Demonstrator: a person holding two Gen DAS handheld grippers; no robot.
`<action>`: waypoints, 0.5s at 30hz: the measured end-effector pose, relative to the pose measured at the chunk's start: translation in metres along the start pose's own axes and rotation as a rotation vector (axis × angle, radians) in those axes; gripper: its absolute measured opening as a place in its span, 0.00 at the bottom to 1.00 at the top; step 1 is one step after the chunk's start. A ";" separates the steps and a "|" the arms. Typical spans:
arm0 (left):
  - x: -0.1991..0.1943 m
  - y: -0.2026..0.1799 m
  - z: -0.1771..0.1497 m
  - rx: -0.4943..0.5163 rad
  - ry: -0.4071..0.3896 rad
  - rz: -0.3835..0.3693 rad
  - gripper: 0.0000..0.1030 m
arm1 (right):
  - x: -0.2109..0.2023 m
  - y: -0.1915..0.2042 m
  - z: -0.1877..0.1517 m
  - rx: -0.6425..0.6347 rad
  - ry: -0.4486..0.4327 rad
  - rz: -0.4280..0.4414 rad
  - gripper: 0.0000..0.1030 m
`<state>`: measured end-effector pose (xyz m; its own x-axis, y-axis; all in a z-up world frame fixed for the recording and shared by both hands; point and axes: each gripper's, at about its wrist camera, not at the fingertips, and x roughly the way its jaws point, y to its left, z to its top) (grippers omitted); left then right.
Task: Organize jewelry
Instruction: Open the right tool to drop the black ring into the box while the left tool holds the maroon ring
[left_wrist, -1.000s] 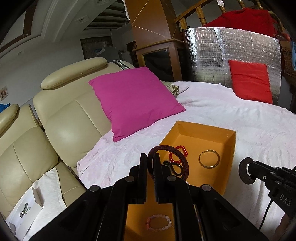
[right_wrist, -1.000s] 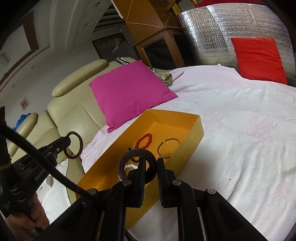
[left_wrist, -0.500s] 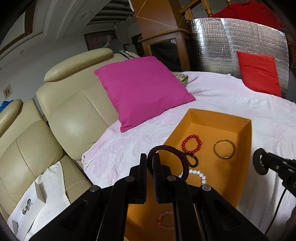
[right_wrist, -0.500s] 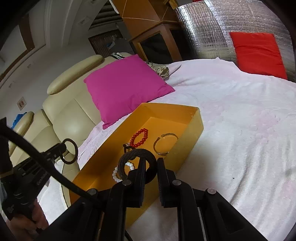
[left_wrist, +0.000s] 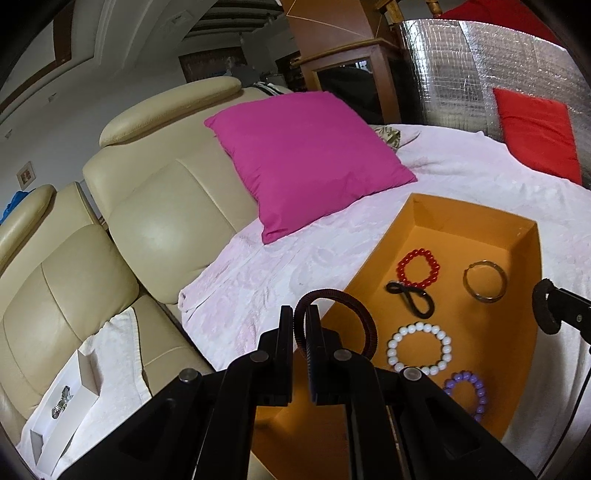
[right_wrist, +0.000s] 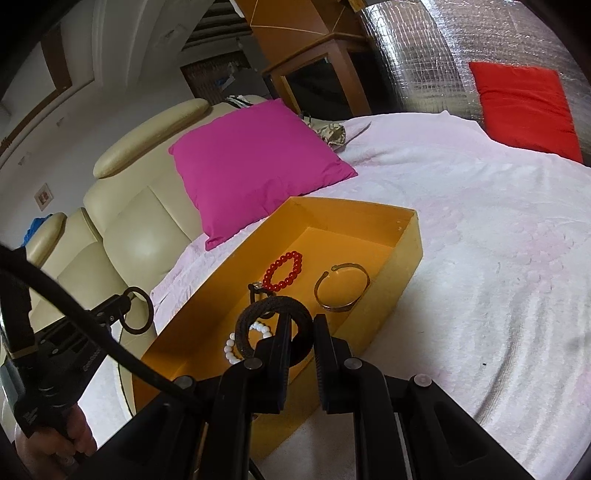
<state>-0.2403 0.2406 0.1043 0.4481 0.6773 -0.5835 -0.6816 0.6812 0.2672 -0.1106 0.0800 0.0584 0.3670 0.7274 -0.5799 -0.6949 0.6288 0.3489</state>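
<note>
An orange box (left_wrist: 524, 332) (right_wrist: 406, 254) lies on the pale pink bedcover. In it are a red bead bracelet (left_wrist: 419, 267) (right_wrist: 284, 271), a metal bangle (left_wrist: 484, 281) (right_wrist: 341, 286), a black loop (left_wrist: 410, 297), a white bead bracelet (left_wrist: 419, 347) (right_wrist: 236, 343) and a purple bead bracelet (left_wrist: 467, 395). My left gripper (left_wrist: 300, 321) is shut on a dark ribbed ring (left_wrist: 354, 310), held above the box's left wall. My right gripper (right_wrist: 300, 328) is shut on a dark braided ring (right_wrist: 273, 314) above the box's near part.
A magenta pillow (left_wrist: 306, 155) leans against cream leather seats (left_wrist: 147, 206) on the left. A red cushion (left_wrist: 535, 133) rests against a silver foil panel at the back right. A white box (left_wrist: 62, 406) lies on a towel on the seat.
Both grippers have moved left and slightly forward over the box with their rings still held. The white and purple bracelets have come into the left wrist view.
</note>
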 end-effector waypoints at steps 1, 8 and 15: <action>0.002 0.000 -0.001 -0.001 0.004 0.002 0.06 | 0.001 0.001 0.000 -0.002 0.001 -0.002 0.13; 0.014 0.003 -0.008 0.000 0.032 0.011 0.06 | 0.010 0.001 -0.003 -0.014 0.024 -0.023 0.13; 0.025 0.003 -0.014 -0.003 0.063 0.012 0.06 | 0.017 -0.003 -0.006 -0.012 0.047 -0.043 0.13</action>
<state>-0.2390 0.2558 0.0801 0.4030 0.6665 -0.6272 -0.6883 0.6724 0.2723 -0.1062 0.0889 0.0430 0.3671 0.6858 -0.6284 -0.6865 0.6556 0.3145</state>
